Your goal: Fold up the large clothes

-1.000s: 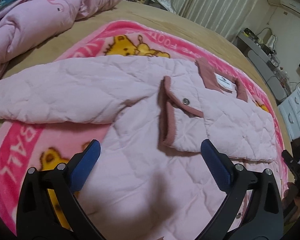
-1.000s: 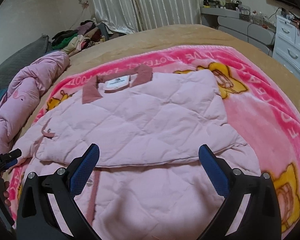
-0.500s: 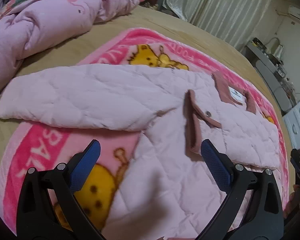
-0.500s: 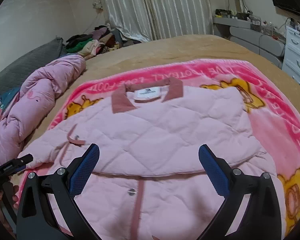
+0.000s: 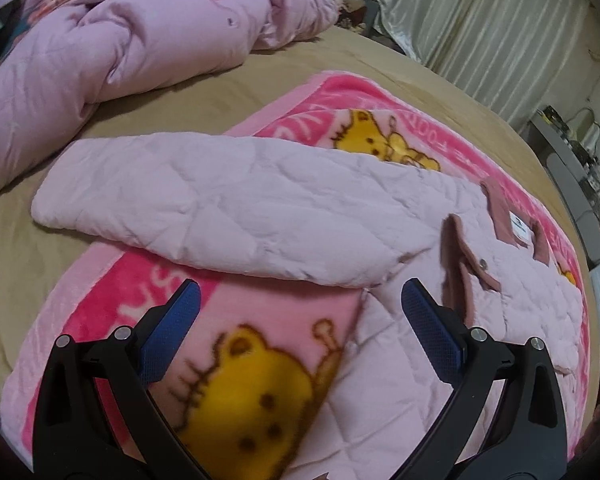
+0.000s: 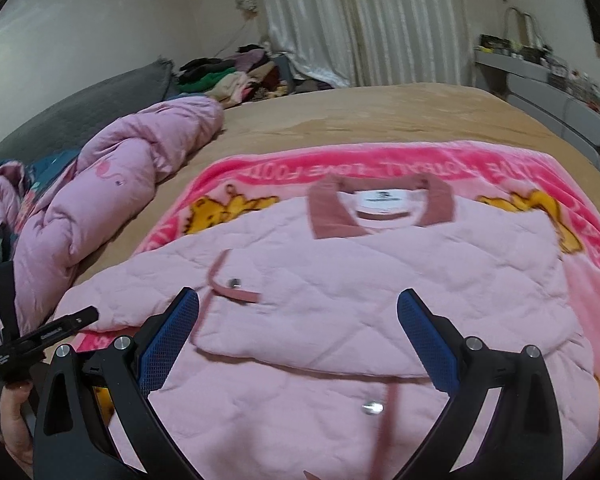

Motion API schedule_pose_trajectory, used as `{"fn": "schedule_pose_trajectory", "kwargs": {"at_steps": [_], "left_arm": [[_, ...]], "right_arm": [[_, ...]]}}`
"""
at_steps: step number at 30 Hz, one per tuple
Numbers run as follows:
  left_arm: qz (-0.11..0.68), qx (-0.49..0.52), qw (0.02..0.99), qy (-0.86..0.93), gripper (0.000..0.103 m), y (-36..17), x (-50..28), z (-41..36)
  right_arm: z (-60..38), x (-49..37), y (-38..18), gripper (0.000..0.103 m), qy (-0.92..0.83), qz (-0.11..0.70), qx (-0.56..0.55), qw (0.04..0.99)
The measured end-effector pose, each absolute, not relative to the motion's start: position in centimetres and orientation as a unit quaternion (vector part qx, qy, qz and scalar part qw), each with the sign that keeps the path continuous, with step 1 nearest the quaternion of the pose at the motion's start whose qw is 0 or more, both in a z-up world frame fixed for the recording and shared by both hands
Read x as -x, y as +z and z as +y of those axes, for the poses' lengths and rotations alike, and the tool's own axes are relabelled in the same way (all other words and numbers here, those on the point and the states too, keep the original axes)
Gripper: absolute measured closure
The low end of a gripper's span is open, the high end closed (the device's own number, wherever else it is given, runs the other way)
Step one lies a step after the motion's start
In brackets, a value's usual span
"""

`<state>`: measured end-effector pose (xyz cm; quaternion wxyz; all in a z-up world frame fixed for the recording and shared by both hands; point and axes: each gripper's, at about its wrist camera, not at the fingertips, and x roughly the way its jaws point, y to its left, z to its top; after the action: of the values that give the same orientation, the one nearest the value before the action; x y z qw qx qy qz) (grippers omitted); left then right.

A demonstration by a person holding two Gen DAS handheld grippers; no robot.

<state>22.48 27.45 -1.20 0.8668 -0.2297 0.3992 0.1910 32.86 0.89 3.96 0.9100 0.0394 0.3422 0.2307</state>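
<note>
- My left gripper [image 5: 300, 320] hangs with its jaws spread wide and nothing between them, above the pink cartoon blanket [image 5: 260, 380] where a yellow bear is printed; the side edge of the quilted pink jacket [image 5: 400, 380] lies under the right-hand blue pad [image 5: 432, 336], though I cannot tell whether the pad touches the cloth.
- My right gripper [image 6: 298, 334] is likewise released and holds nothing, poised over the jacket's [image 6: 340, 280] front; a folded-over panel ends in a dusty-rose hem running across between the pads, with a silver snap [image 6: 372, 407] on the layer below.
- The left gripper's body shows at the lower left of the right wrist view, by a hand [image 6: 16, 428].
- The outstretched sleeve [image 5: 220, 200] runs beyond the left jaws, its long axis crosswise to them, cuff end pointing left and reaching off the blanket onto the tan bedspread [image 5: 380, 68].
- The jacket body lies lengthwise away from the right camera, its dusty-rose collar [image 6: 380, 216] and white label [image 6: 384, 200] at the far end.
- The blanket frames the jacket, with a bare pink strip at the right of it and a lettered border beyond the collar; open tan bedspread [image 6: 380, 116] stretches past that.
- A bunched pink duvet [image 5: 120, 48] crowds the bed beyond the cuff.
- Farthest off, a pile of clothes [image 6: 236, 76] sits before pale curtains [image 6: 360, 20].
</note>
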Motion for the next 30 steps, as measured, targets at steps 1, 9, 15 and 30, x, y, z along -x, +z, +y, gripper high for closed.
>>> {"fn": "schedule_pose_trajectory", "kwargs": {"at_steps": [1, 9, 15, 30], "left_arm": [[0.399, 0.237, 0.864, 0.192, 0.009, -1.4, -22.4, 27.9], [0.399, 0.253, 0.849, 0.238, 0.009, -2.1, -21.3, 31.5], [0.396, 0.284, 0.835, 0.254, 0.009, -2.9, -20.3, 34.4], [0.389, 0.340, 0.808, 0.282, 0.009, -5.1, -18.6, 39.4]], "right_arm": [[1.7, -32.8, 4.0, 0.004, 0.236, 0.342, -0.035, 0.909], [7.8, -32.7, 3.3, 0.004, 0.275, 0.354, -0.009, 0.894], [11.5, -32.8, 2.8, 0.004, 0.295, 0.362, 0.002, 0.884], [20.1, -31.3, 1.5, 0.004, 0.359, 0.373, 0.066, 0.853]]}}
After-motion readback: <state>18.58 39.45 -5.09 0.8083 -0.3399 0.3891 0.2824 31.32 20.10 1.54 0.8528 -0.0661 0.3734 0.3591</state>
